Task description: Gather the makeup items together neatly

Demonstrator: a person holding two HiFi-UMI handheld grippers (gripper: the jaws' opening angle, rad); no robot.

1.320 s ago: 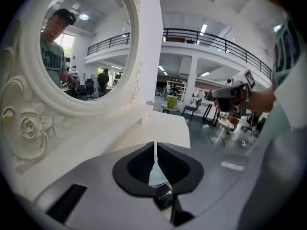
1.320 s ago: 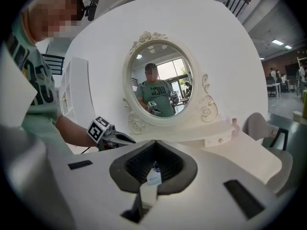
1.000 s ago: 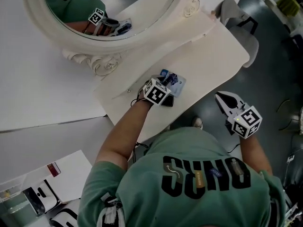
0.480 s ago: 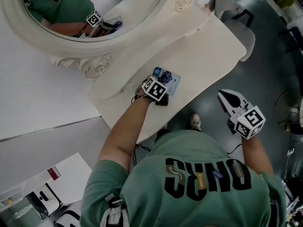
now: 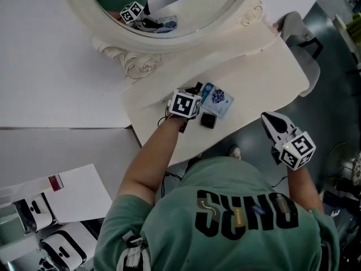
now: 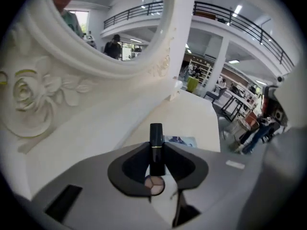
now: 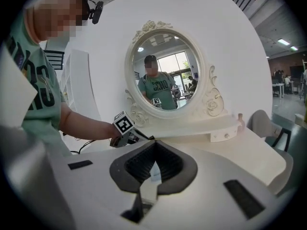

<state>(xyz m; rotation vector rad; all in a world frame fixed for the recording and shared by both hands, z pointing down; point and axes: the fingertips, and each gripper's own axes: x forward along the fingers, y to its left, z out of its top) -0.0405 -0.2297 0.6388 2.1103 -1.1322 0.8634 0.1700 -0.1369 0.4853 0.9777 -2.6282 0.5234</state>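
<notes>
The fingers (image 6: pixel 128 167) of the left gripper (image 6: pixel 156 153) were closing on a black lipstick (image 6: pixel 156 137) with a thin gold band, which was held upright between them, its cap standing clear above the pads. In the gap below the lipstick, a small round compact (image 6: pixel 155 185) of pale powders was seen lying on the counter (image 5: pixel 265 66). Just beyond it, a blue printed packet (image 5: pixel 218 101) lay flat on the counter (the print was too small to be read). The left gripper was held low over this cluster, near the counter's front edge and close to the carved base of a white oval mirror (image 5: pixel 141 66).

The fingers (image 7: pixel 139 164) of the right gripper (image 7: pixel 154 145) were brought together at their tips, with nothing caught between them. That gripper was held well apart from the makeup, off the counter's front edge and over the grey floor (image 5: pixel 333 95), pointing towards the mirror.
</notes>
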